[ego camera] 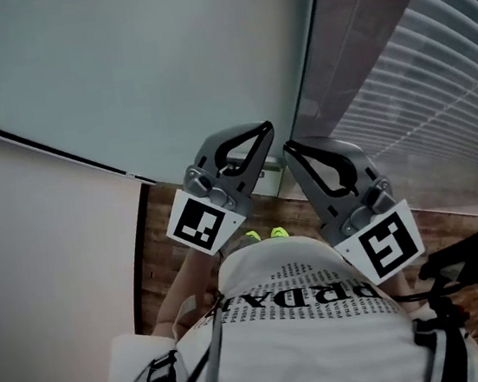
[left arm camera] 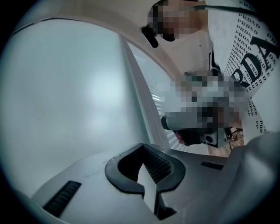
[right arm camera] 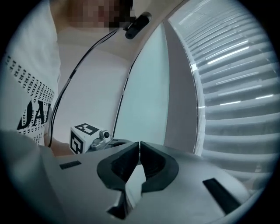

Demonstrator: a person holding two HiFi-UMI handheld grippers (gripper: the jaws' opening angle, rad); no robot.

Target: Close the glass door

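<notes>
Door (ego camera: pixel 152 57) of pale, frosted-looking glass

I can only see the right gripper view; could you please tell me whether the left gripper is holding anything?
Observer: No. The left gripper is shut, with nothing between its jaws.
Operator: Thank you. Where does it sit relative to the right gripper?
Observer: In the head view it is just left of the right gripper. Their tips are close but apart, and both are near the edge of the glass door.
Operator: And what faces the left gripper?
Observer: The glass fills most of its view. I cannot tell whether it touches.
</notes>
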